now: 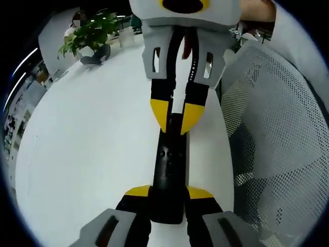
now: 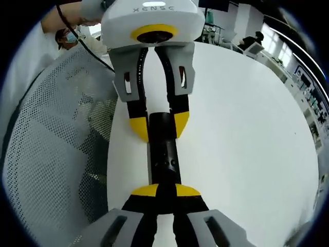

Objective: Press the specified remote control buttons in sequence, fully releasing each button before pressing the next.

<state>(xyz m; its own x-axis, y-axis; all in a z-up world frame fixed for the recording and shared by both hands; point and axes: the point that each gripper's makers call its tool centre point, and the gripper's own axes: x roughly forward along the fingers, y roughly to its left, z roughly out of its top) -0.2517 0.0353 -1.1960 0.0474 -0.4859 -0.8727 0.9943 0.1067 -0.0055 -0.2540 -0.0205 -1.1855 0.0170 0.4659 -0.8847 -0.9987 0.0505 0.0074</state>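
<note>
A slim black remote control [image 1: 168,164] lies lengthwise over the white table [image 1: 92,144], near its edge, with small buttons showing on its top face. My left gripper [image 1: 168,193] is shut on its near end, yellow-tipped jaws pressed to both sides. My right gripper [image 1: 176,114] faces it from the far side and pinches the other end. In the right gripper view, the remote control [image 2: 163,154] runs from my right gripper [image 2: 166,190] up to the left gripper [image 2: 159,124], each clamped on one end.
A grey mesh chair [image 1: 277,134] stands close beside the table edge, and the same mesh chair [image 2: 56,139] is in the right gripper view. A potted plant [image 1: 92,33] sits at the table's far end. A person [image 2: 56,31] is behind the chair. The table [image 2: 247,134] spreads wide and white.
</note>
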